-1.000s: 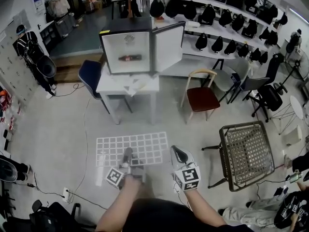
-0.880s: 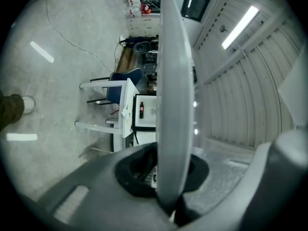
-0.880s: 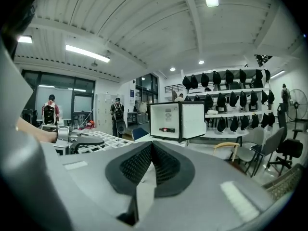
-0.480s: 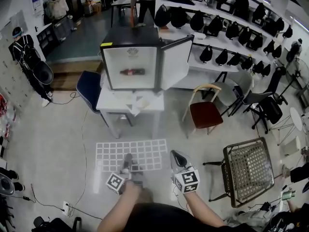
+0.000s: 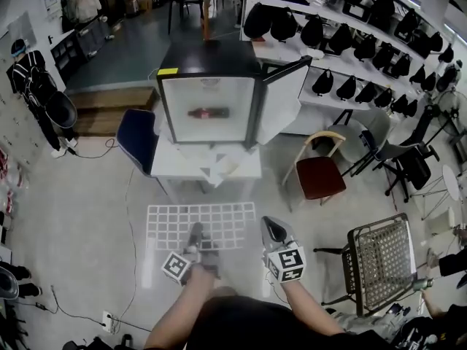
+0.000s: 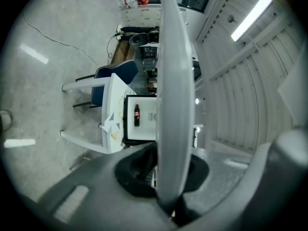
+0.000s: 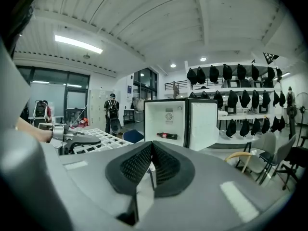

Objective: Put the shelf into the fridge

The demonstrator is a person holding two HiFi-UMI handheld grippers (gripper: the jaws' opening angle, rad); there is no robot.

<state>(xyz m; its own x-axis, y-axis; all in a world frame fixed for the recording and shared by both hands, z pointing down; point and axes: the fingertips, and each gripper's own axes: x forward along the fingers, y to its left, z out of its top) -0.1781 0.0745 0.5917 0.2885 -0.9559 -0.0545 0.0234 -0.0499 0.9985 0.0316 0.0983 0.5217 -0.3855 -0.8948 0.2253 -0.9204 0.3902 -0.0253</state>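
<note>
The shelf (image 5: 201, 224) is a white wire grid, held flat and low in front of me. My left gripper (image 5: 194, 233) is shut on its near edge. In the left gripper view the shelf (image 6: 175, 81) runs edge-on between the jaws of that gripper (image 6: 163, 172). My right gripper (image 5: 273, 230) hangs just right of the shelf, shut with nothing in it; its pads (image 7: 152, 153) meet. Ahead, the small black fridge (image 5: 208, 108) stands on a white table (image 5: 175, 168), its door (image 5: 281, 104) swung open to the right. One cola bottle (image 5: 208, 113) lies inside.
A blue chair (image 5: 135, 133) stands left of the table, and a wooden chair with a red seat (image 5: 321, 173) to its right. A metal mesh chair (image 5: 379, 257) is near my right side. Racks of black helmets (image 5: 350, 35) line the right wall. Loose papers (image 5: 219, 168) lie on the table.
The fridge and table have come closer and look larger. Both grippers have travelled forward together, the left still shut on the shelf.
</note>
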